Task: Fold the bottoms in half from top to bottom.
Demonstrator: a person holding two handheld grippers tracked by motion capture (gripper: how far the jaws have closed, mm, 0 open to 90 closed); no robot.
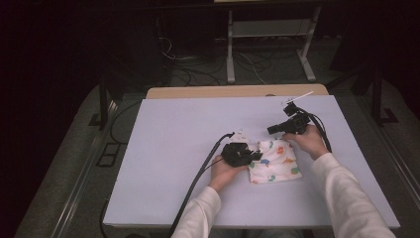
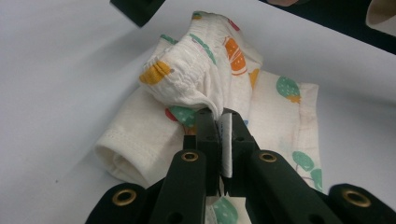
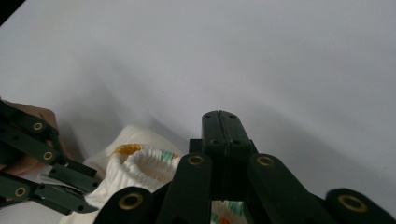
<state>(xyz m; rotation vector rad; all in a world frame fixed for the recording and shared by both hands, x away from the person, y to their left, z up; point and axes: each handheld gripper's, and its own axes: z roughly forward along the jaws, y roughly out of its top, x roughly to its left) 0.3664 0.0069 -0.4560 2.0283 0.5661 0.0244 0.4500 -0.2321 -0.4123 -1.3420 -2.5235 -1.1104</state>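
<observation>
Left gripper point(image 2: 219, 122) clenched on a gathered hem of the printed cloth point(image 1: 275, 162), which lies bunched on the white table point(image 1: 163, 163), beside the left hand. Right gripper point(image 3: 219, 116) noted just beyond the cloth, jaws pressed together on nothing. For a clean fold, the pinch should be kept and the far edge regrasped squarely

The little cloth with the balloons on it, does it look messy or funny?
Yes. The cloth is not flat: one end is bunched up and lifted where the left claw pinches it, and the near edge is rolled over. The rest lies on the table.
</observation>
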